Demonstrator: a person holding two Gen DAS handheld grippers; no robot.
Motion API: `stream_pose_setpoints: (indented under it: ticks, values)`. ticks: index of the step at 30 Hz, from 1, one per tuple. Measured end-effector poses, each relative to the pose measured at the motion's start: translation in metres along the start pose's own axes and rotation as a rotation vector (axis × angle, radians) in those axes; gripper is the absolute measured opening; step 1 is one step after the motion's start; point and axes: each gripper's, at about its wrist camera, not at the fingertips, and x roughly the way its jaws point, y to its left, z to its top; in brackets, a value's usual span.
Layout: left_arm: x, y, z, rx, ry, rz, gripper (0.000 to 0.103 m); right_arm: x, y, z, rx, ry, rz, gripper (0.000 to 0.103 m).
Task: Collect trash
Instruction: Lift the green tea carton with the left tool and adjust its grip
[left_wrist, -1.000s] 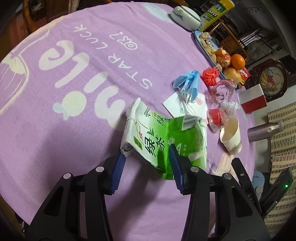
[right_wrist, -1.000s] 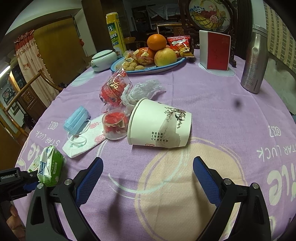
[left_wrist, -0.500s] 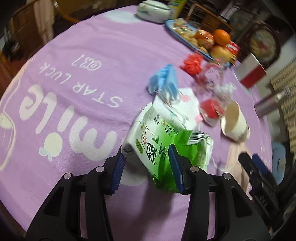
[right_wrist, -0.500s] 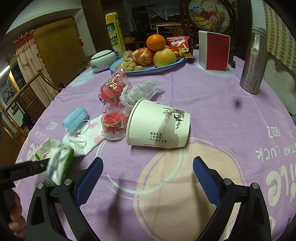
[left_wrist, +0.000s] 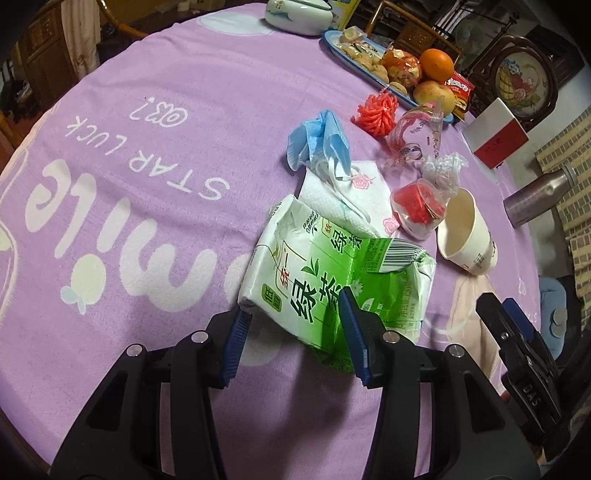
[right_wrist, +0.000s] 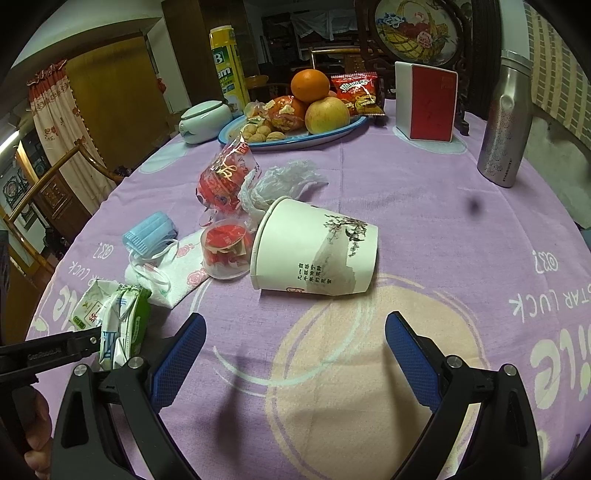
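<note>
your left gripper (left_wrist: 293, 334) has its blue pads clamped on the crumpled green and white drink carton (left_wrist: 332, 273), jaws about half closed around its lower end, the carton lifted clear of the purple printed tablecloth (left_wrist: 155, 192) and tilted away from you. from the right wrist view the same carton (right_wrist: 118, 321) hangs in the left claw at the far left edge, your bare fingers (right_wrist: 37, 424) visible below it.

just ahead of the held carton lies a white paper napkin with pink roses (left_wrist: 354, 195), and on its far end a crumpled blue face mask (left_wrist: 319, 142). to the right of that, a clear plastic cup of red scraps (left_wrist: 419, 208) sits touching a white paper cup lying on its side (left_wrist: 465, 236). further ahead: a red frilly paper piece (left_wrist: 376, 114), a clear and red wrapper (left_wrist: 415, 134), a scrunched clear plastic bag (left_wrist: 445, 170).

your right gripper (right_wrist: 295, 354) stands wide open, nothing between its pads, pointing down at bare cloth. the paper cup (right_wrist: 314, 254) lies just ahead of it, mouth to the left, not touched. beyond it, well apart, a blue-rimmed fruit plate (right_wrist: 295, 142), a red and white box (right_wrist: 428, 103), a steel flask (right_wrist: 504, 122).
</note>
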Motion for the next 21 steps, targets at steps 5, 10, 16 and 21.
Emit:
stream_pose_setpoints:
  ticks: [5,10,16,21]
  values:
    - [-0.006,-0.007,0.002,0.032,-0.04,-0.002,0.031,-0.001,0.001,-0.001,0.0,-0.001,-0.001,0.096]
    - [-0.026,-0.009,-0.001,0.069,-0.102,0.003,0.026,0.0,0.0,-0.001,0.0,-0.001,-0.005,0.096]
    - [-0.066,-0.004,-0.011,0.108,-0.247,0.065,0.026,-0.001,-0.007,0.001,0.014,-0.017,-0.022,0.096]
    - [-0.085,0.009,-0.021,0.116,-0.301,0.085,0.026,0.004,-0.018,0.003,0.037,-0.018,-0.065,0.096]
